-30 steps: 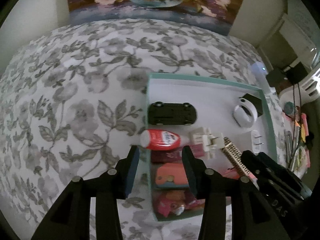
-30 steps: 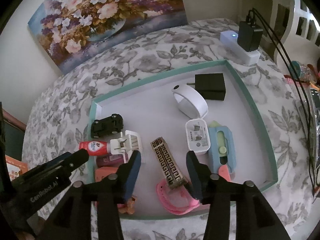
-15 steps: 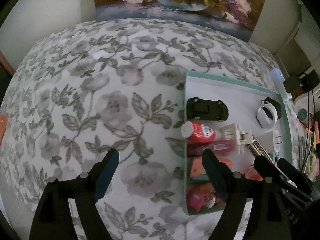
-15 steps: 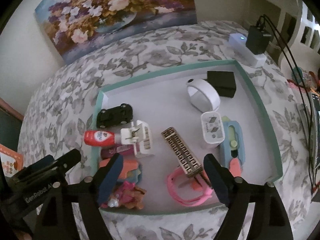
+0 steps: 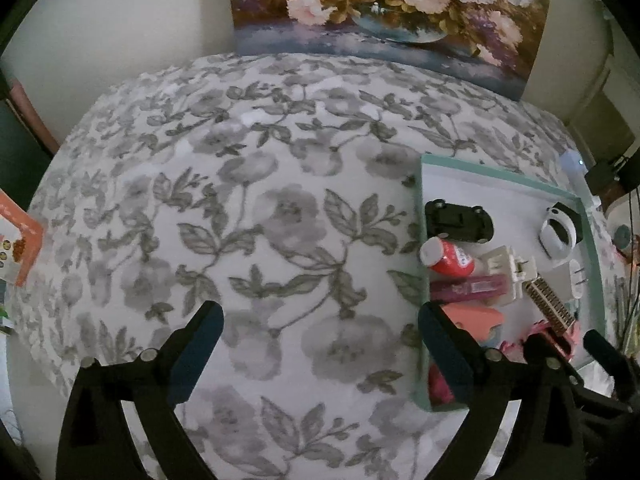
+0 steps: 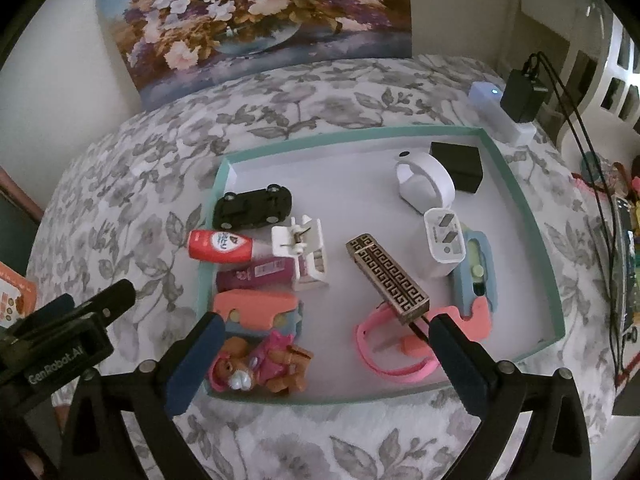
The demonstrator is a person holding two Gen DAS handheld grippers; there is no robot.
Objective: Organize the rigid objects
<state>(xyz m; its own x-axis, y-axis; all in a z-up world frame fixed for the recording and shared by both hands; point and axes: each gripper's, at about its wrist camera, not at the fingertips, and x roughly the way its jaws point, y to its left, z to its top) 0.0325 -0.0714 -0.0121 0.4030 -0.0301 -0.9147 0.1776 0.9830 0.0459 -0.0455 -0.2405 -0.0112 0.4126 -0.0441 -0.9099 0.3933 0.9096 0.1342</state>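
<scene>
A teal-rimmed tray on a grey floral cloth holds a black toy car, a red bottle, a white plug adapter, a patterned bar, a pink bracelet, a toy bear and a white charger. My right gripper hangs over the tray's near side, its jaws opening wide with nothing pressed between them. My left gripper is over bare cloth left of the tray, its jaws opening too, with nothing in them.
A white power strip with a black adapter and cables lies beyond the tray's far right corner. A flower painting leans on the back wall. An orange box sits at the cloth's left edge. Clutter lines the right edge.
Both pairs of jaws have spread from narrow to wide. The left gripper slid left, off the tray's edge and onto the cloth. The right one drew back from the patterned bar.
</scene>
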